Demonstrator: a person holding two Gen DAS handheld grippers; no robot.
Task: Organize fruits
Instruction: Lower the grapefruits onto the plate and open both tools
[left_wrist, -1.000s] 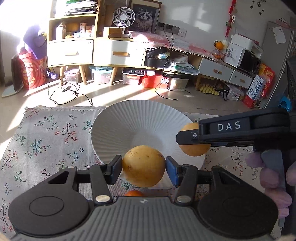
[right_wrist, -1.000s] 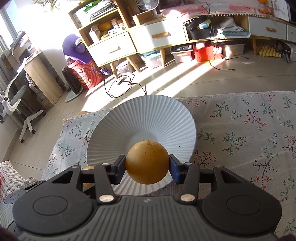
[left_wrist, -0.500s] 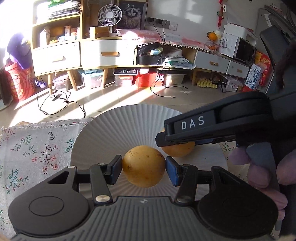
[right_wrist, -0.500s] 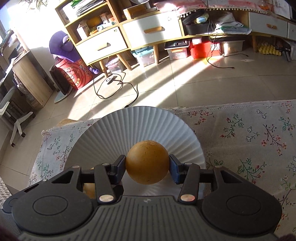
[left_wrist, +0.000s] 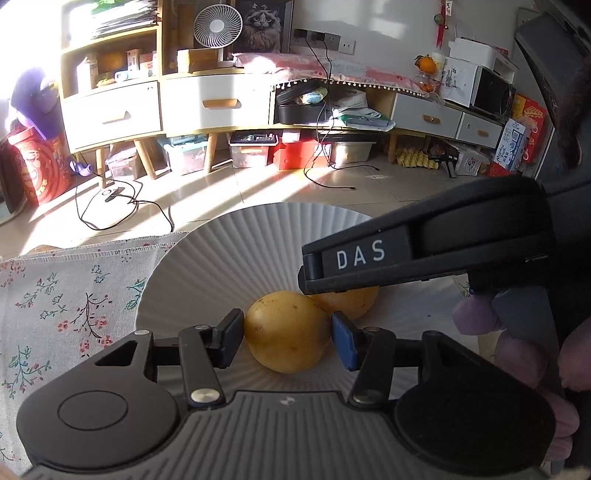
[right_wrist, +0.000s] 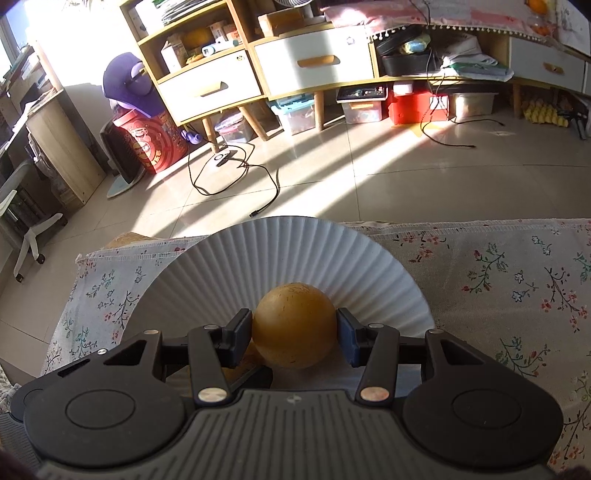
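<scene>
My left gripper (left_wrist: 287, 340) is shut on a yellow-orange fruit (left_wrist: 288, 330), low in the hollow of a white ribbed plate (left_wrist: 221, 258). Right behind it a second, browner fruit (left_wrist: 351, 304) touches the first, half hidden by one of the right gripper's fingers (left_wrist: 369, 258). In the right wrist view my right gripper (right_wrist: 294, 334) is shut on that brown-orange fruit (right_wrist: 294, 325) over the plate (right_wrist: 295, 247). A sliver of the left fruit (right_wrist: 249, 352) shows at its lower left. I cannot tell whether either fruit rests on the plate.
The plate sits on a floral tablecloth (left_wrist: 55, 302) near the table's far edge (right_wrist: 480, 223), with tiled floor and cables beyond. A purple-gloved hand (left_wrist: 476, 314) holds the right gripper's handle. Cloth stretches to the right of the plate (right_wrist: 517, 277).
Both grippers have carried their fruits forward and down, from the plate's near rim into its hollow. The two fruits now sit closer together. Both grips are unchanged.
</scene>
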